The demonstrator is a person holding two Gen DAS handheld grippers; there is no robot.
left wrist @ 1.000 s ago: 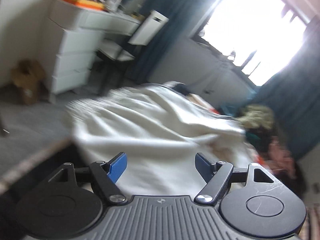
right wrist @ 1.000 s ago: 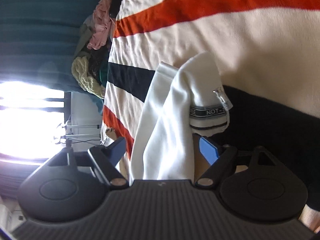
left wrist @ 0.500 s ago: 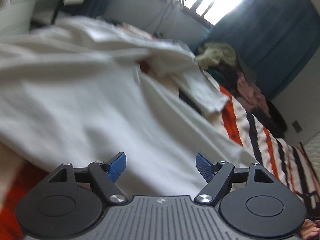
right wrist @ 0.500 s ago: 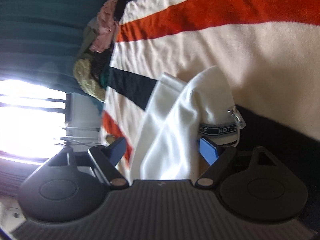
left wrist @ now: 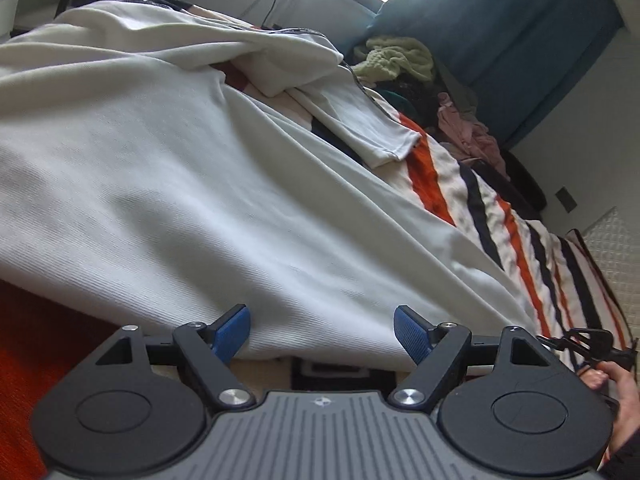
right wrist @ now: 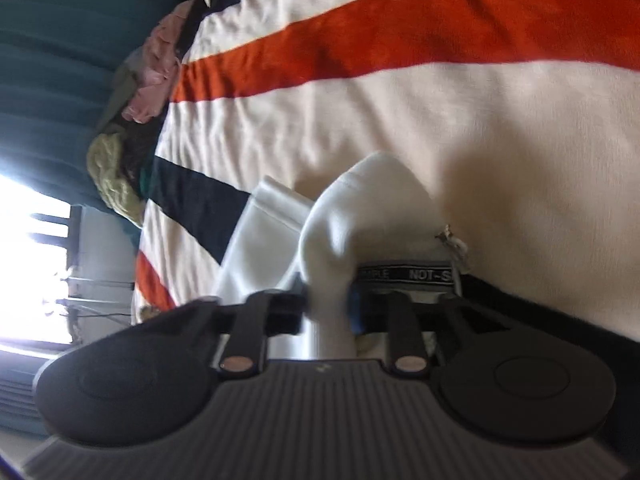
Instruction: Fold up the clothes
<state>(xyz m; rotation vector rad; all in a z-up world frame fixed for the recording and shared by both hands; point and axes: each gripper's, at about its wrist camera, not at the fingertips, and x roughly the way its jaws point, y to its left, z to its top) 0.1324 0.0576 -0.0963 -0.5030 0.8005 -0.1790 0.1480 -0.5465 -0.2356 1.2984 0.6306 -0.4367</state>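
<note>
two grippers, one garment between them. white garment [left wrist: 192, 184] spread loose over the striped blanket [left wrist: 520, 240] on the bed, body rumpled, one short sleeve [left wrist: 372, 132] flopped out toward the orange stripe, hem lying just ahead of the left gripper [left wrist: 322, 330]. left jaws gaping wide, blue pads either side of the hem, nothing between them. right gripper [right wrist: 328, 300] pinched down on a bunched fold of the same white cloth [right wrist: 360, 200] near its printed black band [right wrist: 404, 274], jaws clenched on fabric, picture a little smeared there.

several ways to spoil it from here:

- thick bunch in the right jaws, so probably more than one layer caught; lifting could drag the underlayer along and pull the whole thing crooked.
- grip sits near the band and what looks like a small metal fitting [right wrist: 452, 240]; hard part under a pad could let the cloth slip out mid-lift.
- left jaws low over the hem with blanket right beneath; closing too deep could nip blanket together with cloth and haul the bedding up.
- only one side held; pulling now, with the left side free, would likely skew the body and add creases instead of a clean edge.
- heap of other clothes [left wrist: 400, 60] at the far end of the bed, near the loose sleeve; wide swing could tangle it there.

whether a fold is being opened out or laid over, cannot tell.
</note>
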